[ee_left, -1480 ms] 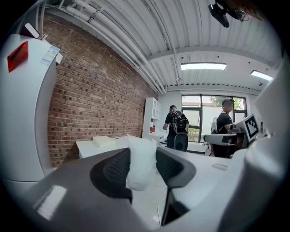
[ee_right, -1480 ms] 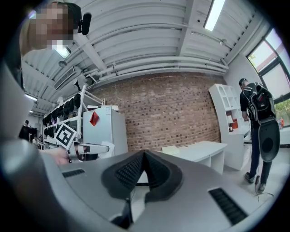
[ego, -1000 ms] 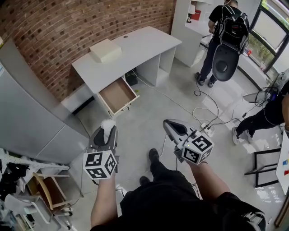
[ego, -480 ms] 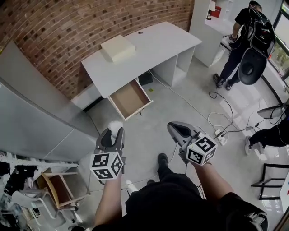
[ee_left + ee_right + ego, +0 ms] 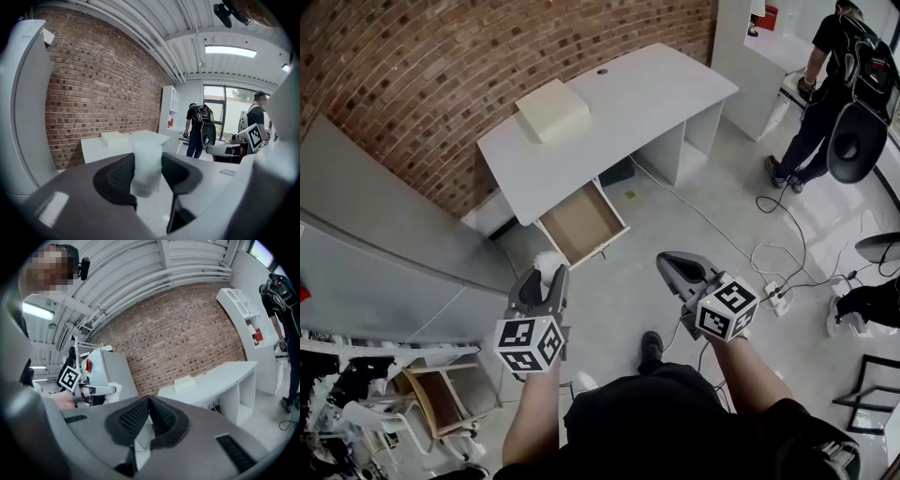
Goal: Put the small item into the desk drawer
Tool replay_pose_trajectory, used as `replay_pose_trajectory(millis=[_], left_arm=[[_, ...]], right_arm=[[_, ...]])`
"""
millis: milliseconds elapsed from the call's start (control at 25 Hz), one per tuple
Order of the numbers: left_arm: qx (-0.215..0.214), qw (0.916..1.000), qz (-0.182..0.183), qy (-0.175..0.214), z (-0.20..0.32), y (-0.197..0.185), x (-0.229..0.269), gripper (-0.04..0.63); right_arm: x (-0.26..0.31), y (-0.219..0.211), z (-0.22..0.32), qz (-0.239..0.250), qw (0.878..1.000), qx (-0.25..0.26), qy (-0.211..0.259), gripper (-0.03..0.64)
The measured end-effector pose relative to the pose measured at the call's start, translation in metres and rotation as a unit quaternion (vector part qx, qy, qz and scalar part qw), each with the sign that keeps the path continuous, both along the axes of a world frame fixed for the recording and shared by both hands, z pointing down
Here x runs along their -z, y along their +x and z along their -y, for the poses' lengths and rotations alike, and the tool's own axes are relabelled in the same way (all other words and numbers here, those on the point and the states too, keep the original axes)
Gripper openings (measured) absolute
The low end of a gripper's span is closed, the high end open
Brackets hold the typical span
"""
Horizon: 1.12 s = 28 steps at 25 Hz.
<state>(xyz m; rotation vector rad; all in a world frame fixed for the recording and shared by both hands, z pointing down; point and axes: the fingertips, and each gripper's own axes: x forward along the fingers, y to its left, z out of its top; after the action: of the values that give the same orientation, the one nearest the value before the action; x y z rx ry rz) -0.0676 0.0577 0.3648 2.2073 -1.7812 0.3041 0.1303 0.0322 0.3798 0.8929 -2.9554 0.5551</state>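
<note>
The small white item is pinched upright between the pads of the left gripper, with its top showing above the jaws. The right gripper is pressed together, and nothing is held in it. The open drawer of the white bench is seen just ahead of the left gripper, near but apart, pulled out toward the person. The left gripper is judged the nearer, so the item would need to be carried forward over the drawer.

2 grippers, 1 item, 1 desk, 1 drawer, 1 box
</note>
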Motion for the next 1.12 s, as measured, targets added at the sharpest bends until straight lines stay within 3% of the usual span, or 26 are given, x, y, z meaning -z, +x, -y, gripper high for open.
replay_pose_trajectory(millis=[520,880,1120], left_arm=[[0.016,0.9997,0.003,0.016,0.036,-0.003,0.016,0.179],[0.015,0.9997,-0.01,0.015,0.086,-0.054,0.009,0.179],[-0.003,0.9999,-0.005,0.008,0.135,-0.095,-0.014,0.179]], right_arm=[[0.011,0.0,0.035,-0.002,1.0,0.025,0.0,0.011],[0.003,-0.048,0.069,-0.032,0.999,0.039,-0.019,0.011],[-0.018,-0.101,0.119,-0.061,0.997,0.033,-0.04,0.011]])
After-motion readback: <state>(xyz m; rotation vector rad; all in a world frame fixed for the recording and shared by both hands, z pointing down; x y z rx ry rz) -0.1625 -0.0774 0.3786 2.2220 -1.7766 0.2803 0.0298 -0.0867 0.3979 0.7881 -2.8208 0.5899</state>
